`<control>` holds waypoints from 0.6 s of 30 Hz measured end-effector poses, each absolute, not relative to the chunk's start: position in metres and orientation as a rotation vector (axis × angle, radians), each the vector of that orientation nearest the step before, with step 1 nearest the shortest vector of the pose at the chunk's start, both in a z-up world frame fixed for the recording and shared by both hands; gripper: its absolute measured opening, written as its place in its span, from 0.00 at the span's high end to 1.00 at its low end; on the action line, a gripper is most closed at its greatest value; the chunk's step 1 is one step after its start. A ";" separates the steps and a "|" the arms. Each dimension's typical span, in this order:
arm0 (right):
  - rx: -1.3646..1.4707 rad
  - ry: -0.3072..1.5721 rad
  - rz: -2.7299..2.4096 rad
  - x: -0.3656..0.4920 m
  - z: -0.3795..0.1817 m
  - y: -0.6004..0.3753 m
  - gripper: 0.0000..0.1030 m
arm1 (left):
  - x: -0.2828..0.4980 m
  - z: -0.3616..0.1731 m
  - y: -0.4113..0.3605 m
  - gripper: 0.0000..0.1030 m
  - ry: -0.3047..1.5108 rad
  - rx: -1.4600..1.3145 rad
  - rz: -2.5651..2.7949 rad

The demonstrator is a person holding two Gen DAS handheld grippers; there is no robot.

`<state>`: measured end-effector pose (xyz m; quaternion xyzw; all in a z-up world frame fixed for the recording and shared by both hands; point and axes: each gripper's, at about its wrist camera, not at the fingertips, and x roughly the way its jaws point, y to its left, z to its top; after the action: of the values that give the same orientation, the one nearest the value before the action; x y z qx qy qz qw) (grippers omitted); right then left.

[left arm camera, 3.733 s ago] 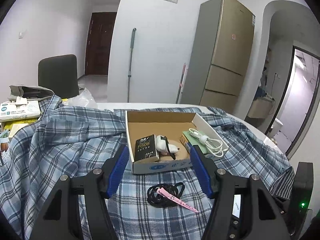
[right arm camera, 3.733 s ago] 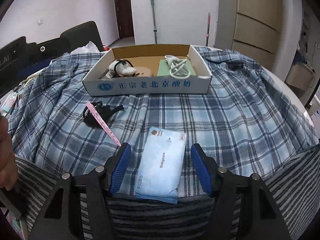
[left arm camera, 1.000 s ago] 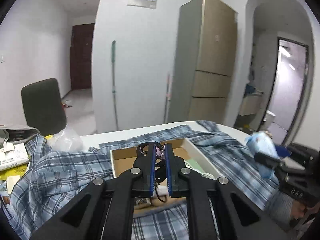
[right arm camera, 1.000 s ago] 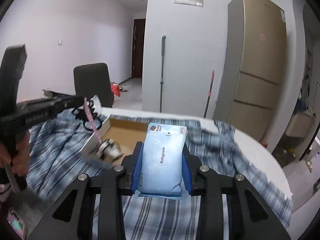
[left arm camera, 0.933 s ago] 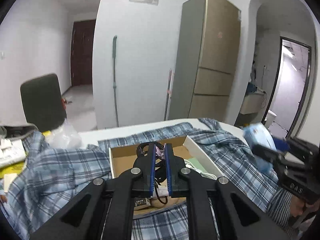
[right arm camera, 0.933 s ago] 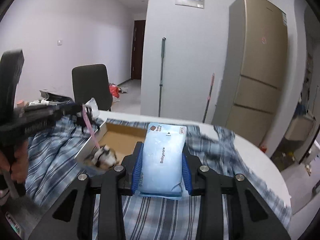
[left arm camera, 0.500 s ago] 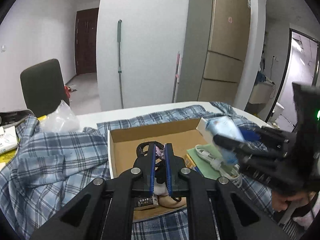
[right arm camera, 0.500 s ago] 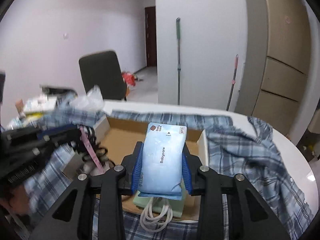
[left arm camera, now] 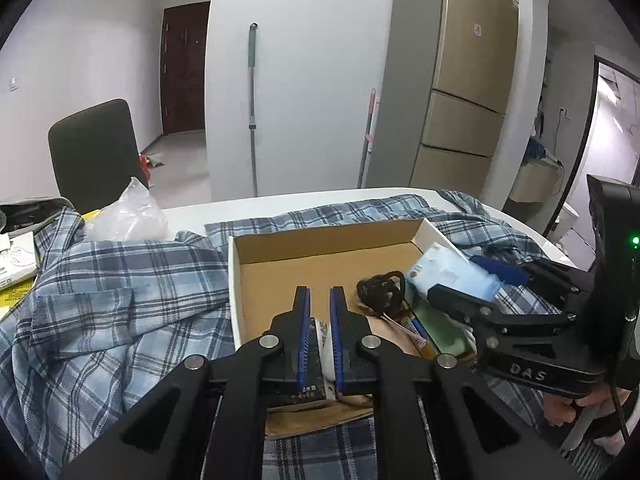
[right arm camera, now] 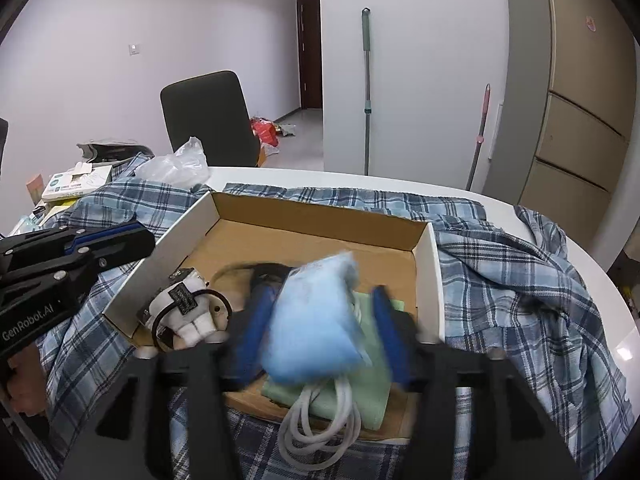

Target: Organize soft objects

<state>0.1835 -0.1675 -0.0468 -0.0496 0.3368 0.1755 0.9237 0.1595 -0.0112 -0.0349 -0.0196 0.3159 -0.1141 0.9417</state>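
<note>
With its jaws spread, the right gripper (right arm camera: 316, 328) has released the blue pack (right arm camera: 316, 320) over the box (right arm camera: 308, 216); the left gripper (left arm camera: 319, 316) hovers parted, empty. Landing on the cable (right arm camera: 320, 428), the pack might slide against the box wall.

Dark chair (left arm camera: 94, 148), mop (left arm camera: 252, 108), beige fridge (left arm camera: 460, 80)
</note>
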 end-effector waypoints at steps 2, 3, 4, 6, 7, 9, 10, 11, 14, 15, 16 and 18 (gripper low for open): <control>-0.101 0.666 0.347 0.182 -0.044 -0.170 0.35 | 0.158 -0.033 -0.012 0.90 0.632 -0.025 -0.223; -0.097 0.658 0.340 0.181 -0.042 -0.171 0.35 | 0.156 -0.031 -0.012 0.90 0.623 -0.018 -0.219; -0.085 0.651 0.335 0.181 -0.038 -0.174 0.35 | 0.154 -0.029 -0.012 0.90 0.615 -0.019 -0.219; -0.057 0.632 0.325 0.180 -0.031 -0.180 0.35 | 0.149 -0.023 -0.011 0.90 0.589 -0.035 -0.217; -0.049 0.622 0.321 0.179 -0.027 -0.182 0.35 | 0.147 -0.019 -0.010 0.90 0.577 -0.037 -0.216; -0.056 0.604 0.313 0.177 -0.019 -0.185 0.35 | 0.140 -0.009 -0.010 0.90 0.543 -0.038 -0.208; -0.060 0.589 0.305 0.174 -0.014 -0.186 0.35 | 0.137 -0.004 -0.010 0.90 0.526 -0.040 -0.210; -0.062 0.573 0.300 0.172 -0.009 -0.188 0.35 | 0.131 0.003 -0.010 0.90 0.505 -0.043 -0.212; -0.056 0.528 0.300 0.161 0.011 -0.193 0.35 | 0.116 0.019 -0.010 0.90 0.457 -0.043 -0.213; -0.053 0.507 0.301 0.155 0.018 -0.194 0.33 | 0.112 0.024 -0.011 0.90 0.445 -0.039 -0.212; -0.053 0.487 0.301 0.149 0.024 -0.195 0.31 | 0.107 0.028 -0.012 0.90 0.434 -0.033 -0.210; -0.050 0.443 0.302 0.135 0.037 -0.198 0.29 | 0.094 0.037 -0.012 0.90 0.400 -0.032 -0.211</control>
<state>0.1353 -0.1985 0.0366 -0.0245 0.2188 0.1494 0.9640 0.0945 -0.0121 0.0375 -0.0157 0.1984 -0.1046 0.9744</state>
